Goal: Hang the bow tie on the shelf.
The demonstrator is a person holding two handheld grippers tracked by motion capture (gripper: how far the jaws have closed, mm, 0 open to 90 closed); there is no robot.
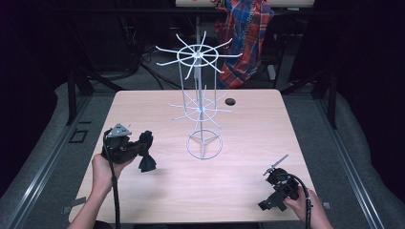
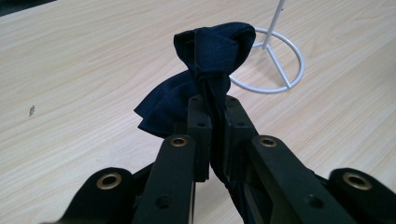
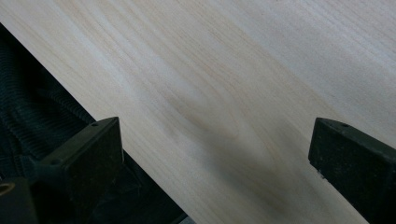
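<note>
A dark blue cloth (image 2: 215,46), bunched like a bow tie, is pinched in my left gripper (image 2: 217,105), whose jaws are shut on its middle. One fold sticks out past the fingertips and another droops to the left toward the wood. In the high view the left gripper (image 1: 139,147) is over the table's left side, with the cloth (image 1: 147,162) hanging from it. A white wire rack (image 1: 203,102) with two tiers of radial hooks stands at mid-table. My right gripper (image 3: 215,144) is open, its jaws wide apart with bare wood between them; in the high view the right gripper (image 1: 268,204) is at the front right.
The rack's ring base (image 2: 280,70) lies just beyond the cloth, to the right. The wooden table (image 1: 248,143) has a small round hole (image 1: 230,101) at the back. A plaid garment (image 1: 246,38) hangs behind the table. Dark ribbed floor matting (image 3: 28,107) lies past the table edge.
</note>
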